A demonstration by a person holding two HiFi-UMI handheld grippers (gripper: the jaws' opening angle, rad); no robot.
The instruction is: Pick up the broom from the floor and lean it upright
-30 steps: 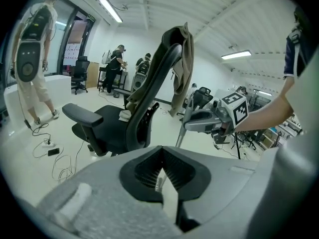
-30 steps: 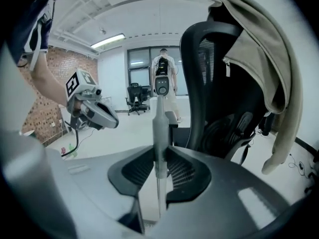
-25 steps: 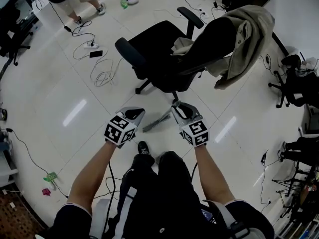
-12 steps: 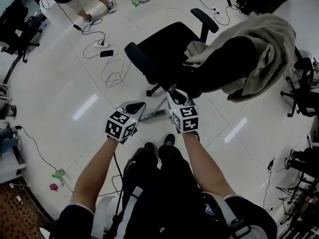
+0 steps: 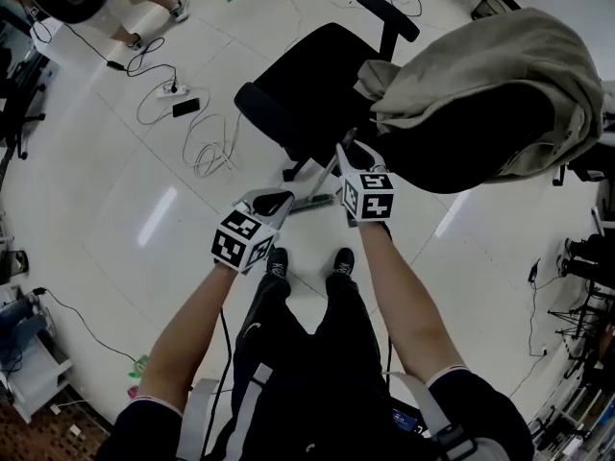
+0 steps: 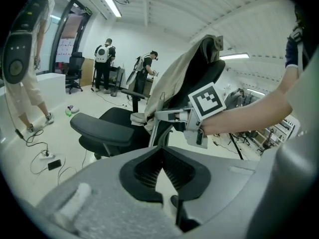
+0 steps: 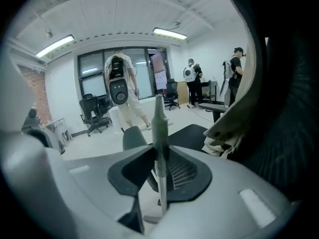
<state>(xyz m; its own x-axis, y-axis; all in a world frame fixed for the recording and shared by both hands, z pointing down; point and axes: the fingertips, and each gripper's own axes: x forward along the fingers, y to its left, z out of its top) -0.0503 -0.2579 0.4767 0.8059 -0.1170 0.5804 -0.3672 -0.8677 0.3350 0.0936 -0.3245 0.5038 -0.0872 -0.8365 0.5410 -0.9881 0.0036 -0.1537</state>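
Head view: we see right claw (image 5: pixel 346 154) with broom (image 5: pixel 312 202) now against chair (image 5: pixel 317 75), farther than second ago. Left claw (image 5: pixel 272 202) trails.
Left gripper view: jaws together, empty.
Right gripper view: jaws opening, handle between; we judge leaning imminent.

The broom (image 5: pixel 315 201) has swung up from the floor (image 5: pixel 125 190), closer to the chair (image 5: pixel 307 75).

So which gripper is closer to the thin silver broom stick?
Right. The right gripper is clamped on the thin silver broom stick; the left gripper hangs empty off to its side, not touching it.
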